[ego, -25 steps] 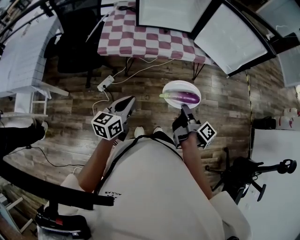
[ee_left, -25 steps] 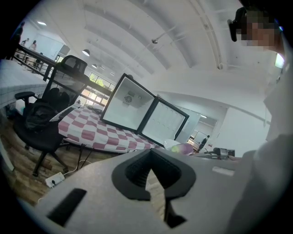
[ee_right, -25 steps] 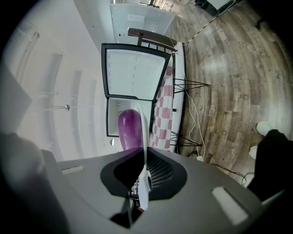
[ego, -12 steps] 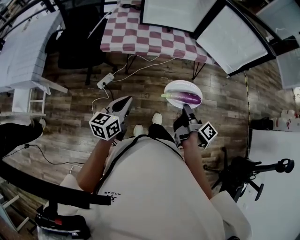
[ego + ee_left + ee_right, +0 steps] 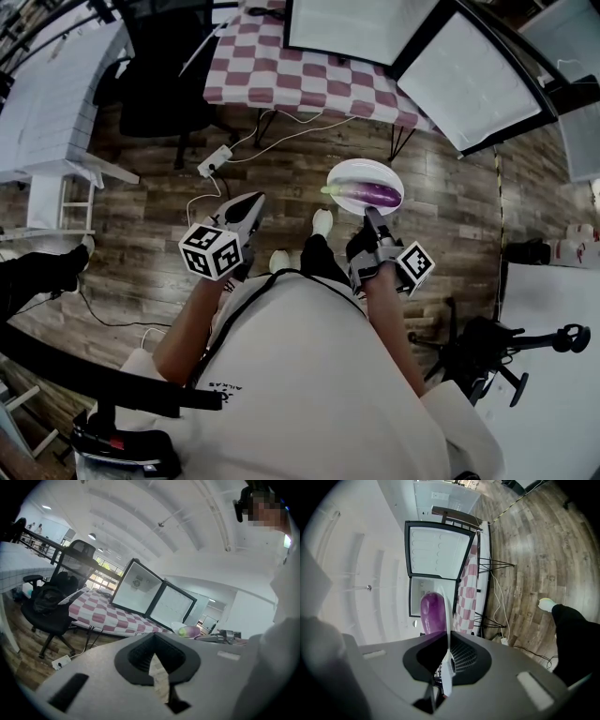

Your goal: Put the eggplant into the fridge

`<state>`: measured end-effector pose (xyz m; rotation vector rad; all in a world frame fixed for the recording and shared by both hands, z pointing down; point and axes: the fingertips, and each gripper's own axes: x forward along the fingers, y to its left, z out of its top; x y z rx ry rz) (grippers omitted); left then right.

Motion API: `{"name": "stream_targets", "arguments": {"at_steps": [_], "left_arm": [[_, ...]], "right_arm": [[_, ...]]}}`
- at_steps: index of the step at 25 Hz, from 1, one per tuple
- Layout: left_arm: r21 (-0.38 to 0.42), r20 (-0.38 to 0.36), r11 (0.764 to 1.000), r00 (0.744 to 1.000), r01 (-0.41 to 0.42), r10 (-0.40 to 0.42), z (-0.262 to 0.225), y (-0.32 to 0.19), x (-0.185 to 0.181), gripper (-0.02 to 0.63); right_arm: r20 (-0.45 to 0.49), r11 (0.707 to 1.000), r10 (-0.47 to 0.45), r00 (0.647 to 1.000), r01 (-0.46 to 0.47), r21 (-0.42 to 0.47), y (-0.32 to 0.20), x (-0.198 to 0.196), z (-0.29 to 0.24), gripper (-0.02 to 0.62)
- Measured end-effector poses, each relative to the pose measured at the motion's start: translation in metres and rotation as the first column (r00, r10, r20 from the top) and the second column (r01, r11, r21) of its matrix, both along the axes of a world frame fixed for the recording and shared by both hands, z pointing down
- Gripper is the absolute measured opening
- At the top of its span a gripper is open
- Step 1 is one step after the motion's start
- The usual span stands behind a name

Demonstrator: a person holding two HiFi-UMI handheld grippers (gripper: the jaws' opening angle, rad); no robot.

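A purple eggplant (image 5: 370, 195) lies on a white plate (image 5: 349, 175) held over the wooden floor. My right gripper (image 5: 371, 217) is shut on the plate's near rim. In the right gripper view the plate (image 5: 446, 620) shows edge-on as a white line between the jaws, with the eggplant (image 5: 431, 613) beside it. My left gripper (image 5: 246, 210) hangs to the left at about the same height, shut and holding nothing. The fridge (image 5: 370, 23) stands open on the checkered table (image 5: 281, 80), its door (image 5: 469, 75) swung to the right. In the left gripper view the fridge (image 5: 136, 588) is ahead.
A black office chair (image 5: 159, 84) stands left of the checkered table. A power strip (image 5: 216, 161) and cables lie on the floor in front of it. A white bench (image 5: 47, 103) is at the far left, a black stand (image 5: 497, 347) and a white surface (image 5: 553, 375) at the right.
The person has stepped toward the table; one shoe has moved forward. The right gripper keeps hold of the plate with the eggplant. The left gripper has shifted only slightly.
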<state>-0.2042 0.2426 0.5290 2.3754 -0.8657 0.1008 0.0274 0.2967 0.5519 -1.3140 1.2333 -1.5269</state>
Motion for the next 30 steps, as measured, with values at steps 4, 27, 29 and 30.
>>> {"name": "stream_targets", "arguments": {"at_steps": [4, 27, 29, 30], "left_arm": [[-0.003, 0.009, 1.0, 1.0, 0.002, -0.002, 0.0, -0.009, 0.008, 0.008], [0.007, 0.027, 1.0, 1.0, 0.004, -0.004, -0.019, -0.165, 0.127, 0.006], [0.007, 0.027, 1.0, 1.0, 0.011, -0.011, -0.021, -0.176, 0.139, 0.006], [0.007, 0.028, 1.0, 0.999, 0.014, -0.014, -0.021, -0.181, 0.144, 0.006]], "right_arm": [[0.002, 1.0, -0.005, 1.0, 0.005, -0.008, -0.01, 0.007, 0.005, 0.025], [0.016, 0.996, -0.09, 0.996, 0.089, 0.011, -0.17, 0.101, 0.0, 0.025], [0.014, 0.995, -0.099, 0.995, 0.099, 0.01, -0.183, 0.112, 0.0, 0.025], [0.015, 0.995, -0.104, 0.994, 0.104, 0.009, -0.188, 0.117, 0.001, 0.025]]}}
